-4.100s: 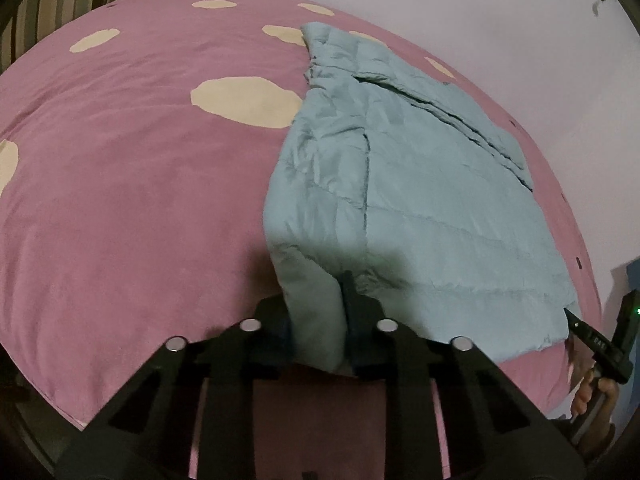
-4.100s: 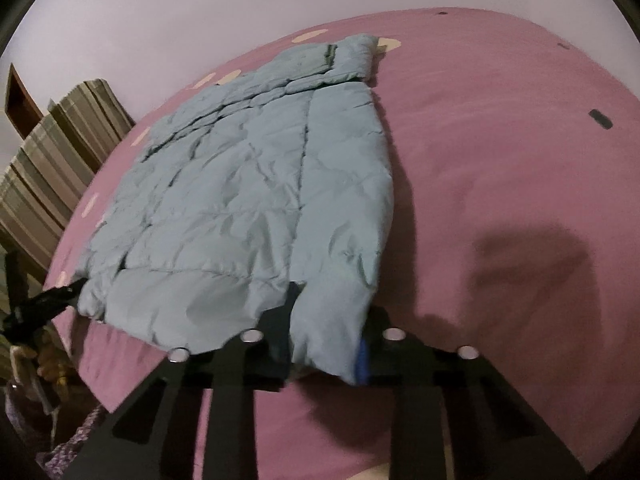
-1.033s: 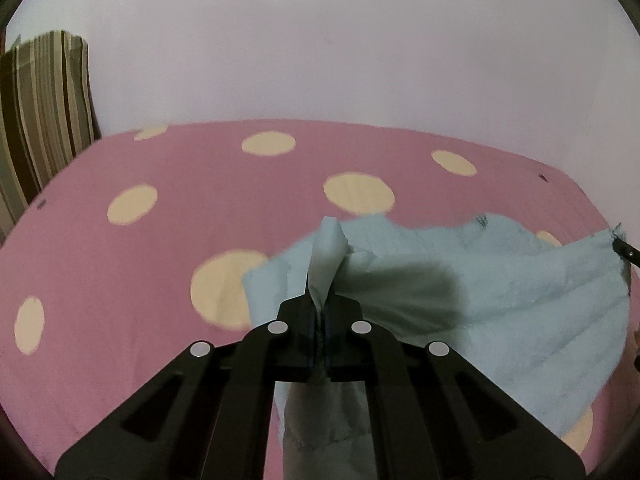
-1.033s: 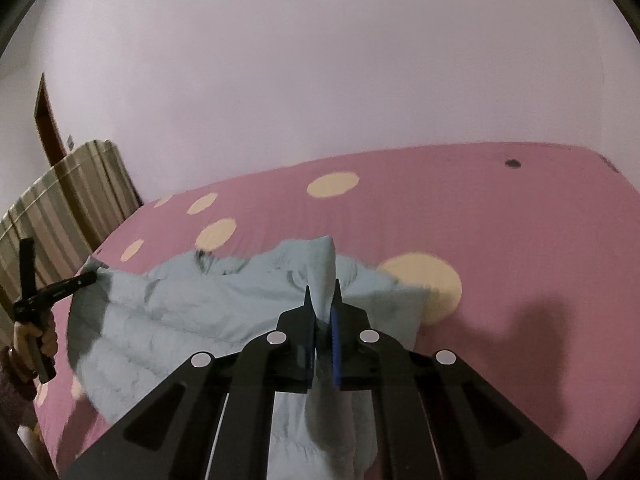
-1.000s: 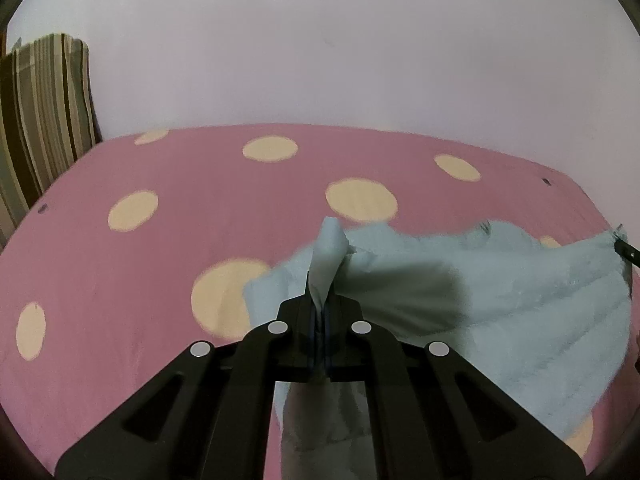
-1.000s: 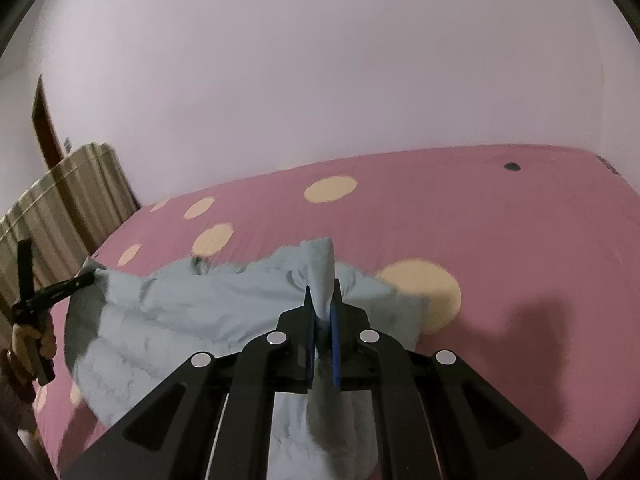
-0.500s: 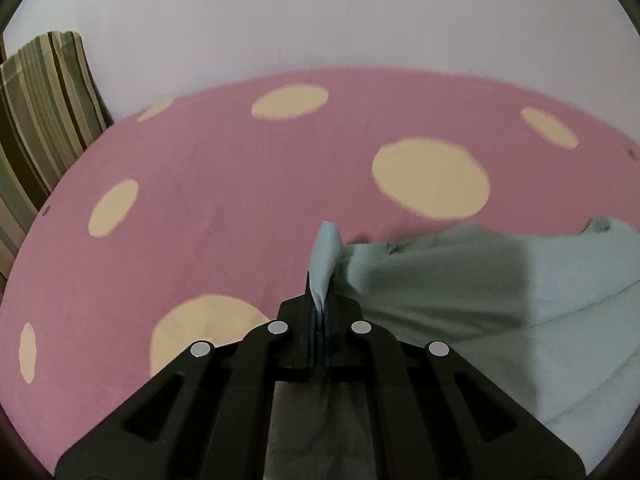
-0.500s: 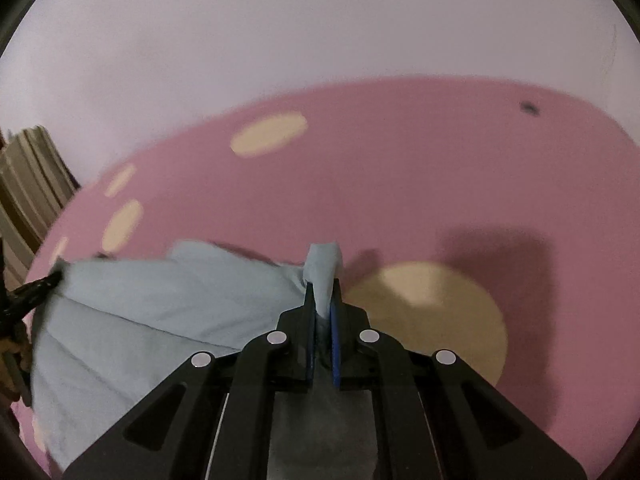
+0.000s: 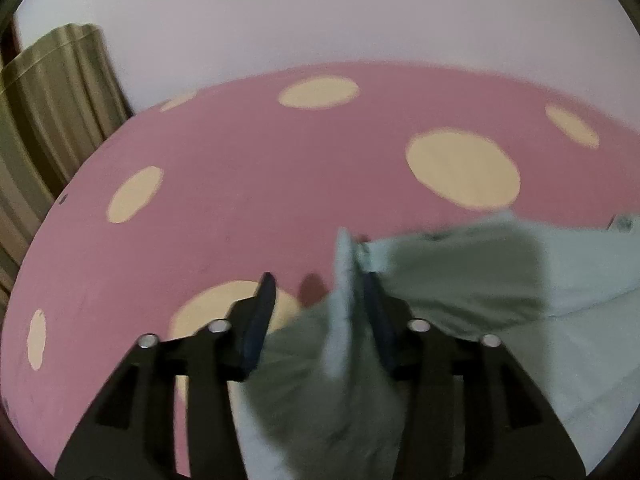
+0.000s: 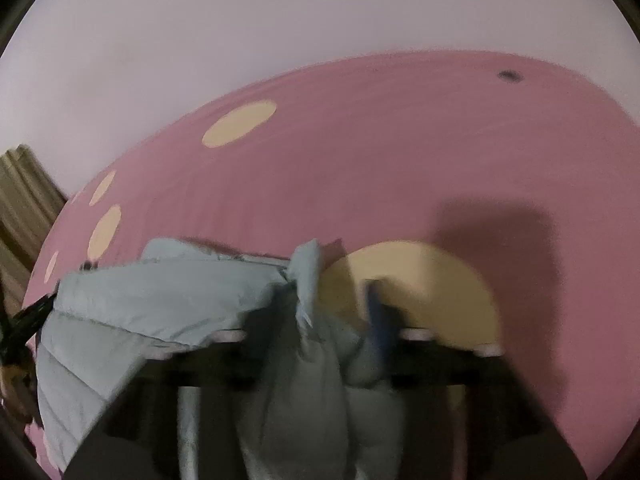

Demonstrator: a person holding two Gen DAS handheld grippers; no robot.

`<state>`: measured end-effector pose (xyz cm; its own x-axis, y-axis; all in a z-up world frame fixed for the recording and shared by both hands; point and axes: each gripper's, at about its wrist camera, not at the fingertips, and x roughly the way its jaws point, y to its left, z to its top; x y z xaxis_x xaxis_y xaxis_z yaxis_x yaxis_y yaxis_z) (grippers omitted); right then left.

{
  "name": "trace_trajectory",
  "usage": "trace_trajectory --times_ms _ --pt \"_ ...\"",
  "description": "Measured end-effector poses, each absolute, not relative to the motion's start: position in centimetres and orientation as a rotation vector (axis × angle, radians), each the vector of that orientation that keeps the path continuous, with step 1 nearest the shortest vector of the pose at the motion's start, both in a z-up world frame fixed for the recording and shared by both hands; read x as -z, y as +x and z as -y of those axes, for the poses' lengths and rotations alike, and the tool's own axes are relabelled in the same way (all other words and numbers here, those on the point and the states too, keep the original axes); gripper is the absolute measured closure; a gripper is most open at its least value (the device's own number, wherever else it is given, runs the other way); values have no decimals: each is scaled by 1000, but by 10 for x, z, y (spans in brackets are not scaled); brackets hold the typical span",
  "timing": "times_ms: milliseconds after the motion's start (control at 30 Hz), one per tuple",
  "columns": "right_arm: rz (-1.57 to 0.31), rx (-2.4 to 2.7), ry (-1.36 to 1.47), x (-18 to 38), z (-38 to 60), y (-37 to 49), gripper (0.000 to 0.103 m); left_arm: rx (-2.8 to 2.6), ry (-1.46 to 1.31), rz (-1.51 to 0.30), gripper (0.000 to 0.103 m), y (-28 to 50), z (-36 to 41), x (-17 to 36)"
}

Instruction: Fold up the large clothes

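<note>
A light blue padded jacket [image 9: 480, 280] lies folded over on the pink bedcover [image 9: 240, 168] with cream dots. My left gripper [image 9: 318, 304] hangs low over the bed, its jaws opening. A standing fold of the jacket's edge leans on the right finger [image 9: 376, 316] and is clear of the left one. In the right wrist view, my right gripper [image 10: 324, 300] is also opening. A corner of the jacket [image 10: 160, 300] stands loose between its fingers and cloth drapes over the left one. The left gripper's tip [image 10: 32, 316] shows at the jacket's far edge.
A striped brown curtain [image 9: 52, 112] hangs at the bed's left side, and a pale wall [image 9: 320, 12] stands behind the bed. Pink bedcover [image 10: 400, 140] stretches beyond the jacket to the wall. A hand [image 10: 12, 384] shows at the left edge.
Both grippers sank toward the bed with the jacket's edge. Their jaws, shut on the cloth before, have parted, and the cloth now stands loose between them.
</note>
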<state>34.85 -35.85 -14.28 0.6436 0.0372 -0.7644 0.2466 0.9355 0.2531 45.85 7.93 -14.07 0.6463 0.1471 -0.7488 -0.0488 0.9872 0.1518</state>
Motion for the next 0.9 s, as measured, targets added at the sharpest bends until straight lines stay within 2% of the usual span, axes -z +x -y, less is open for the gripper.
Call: trace_trajectory --times_ms 133,300,500,633,900 --pt "-810 116 340 110 339 336 45 -85 33 -823 57 439 -79 109" --pt "-801 -12 286 95 261 342 45 69 29 -793 50 416 -18 95" --pt "-847 -33 175 119 198 368 45 107 104 -834 48 422 45 132" --pt "-915 8 101 154 187 383 44 85 82 -876 45 435 47 161" --pt "-872 34 102 174 186 378 43 87 67 -855 44 440 47 180"
